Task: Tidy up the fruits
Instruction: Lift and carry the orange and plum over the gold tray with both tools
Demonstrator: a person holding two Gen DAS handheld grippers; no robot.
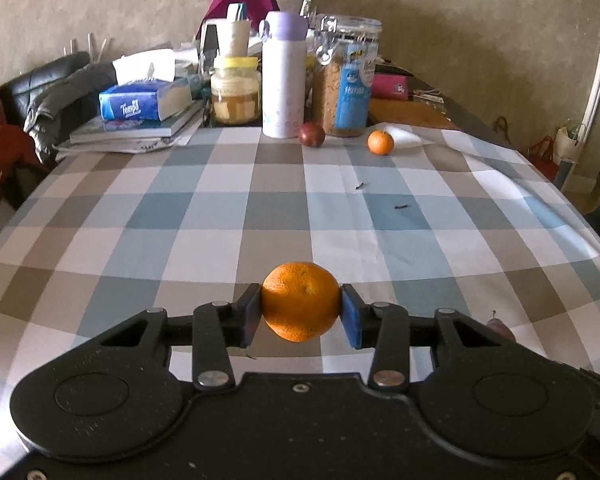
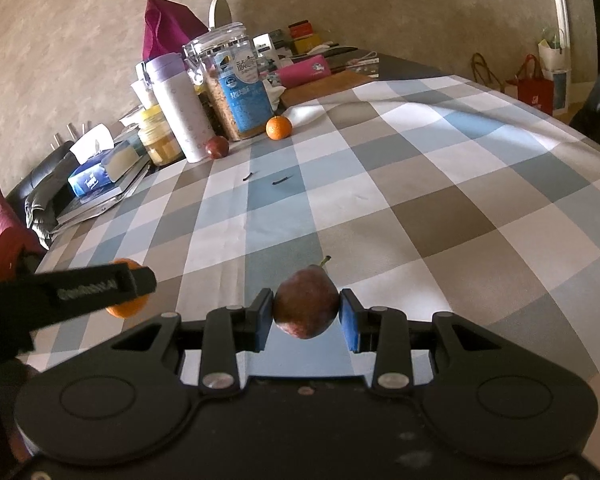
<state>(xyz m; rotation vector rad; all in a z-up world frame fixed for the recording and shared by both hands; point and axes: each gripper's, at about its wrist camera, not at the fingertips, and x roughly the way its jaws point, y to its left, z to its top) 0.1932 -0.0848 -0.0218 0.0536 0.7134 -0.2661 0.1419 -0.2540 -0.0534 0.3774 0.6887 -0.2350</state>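
My left gripper (image 1: 301, 308) is shut on a large orange (image 1: 300, 300), held just above the checkered tablecloth near its front. That orange (image 2: 126, 306) and the left gripper's finger (image 2: 100, 284) show at the left of the right wrist view. My right gripper (image 2: 306, 312) is shut on a brown-red pear (image 2: 306, 306) with a stem, close to the cloth. The pear's edge (image 1: 500, 326) peeks out at the right of the left wrist view. A small orange (image 1: 380, 142) (image 2: 278, 127) and a dark red fruit (image 1: 311, 134) (image 2: 217, 147) lie at the far side.
At the back stand a white bottle with a lilac cap (image 1: 283, 76), a cereal jar (image 1: 346, 80), a yellow-lidded jar (image 1: 236, 90) and a tissue pack on books (image 1: 144, 106). Two small dark stem bits (image 1: 400, 206) lie on the cloth (image 1: 180, 220).
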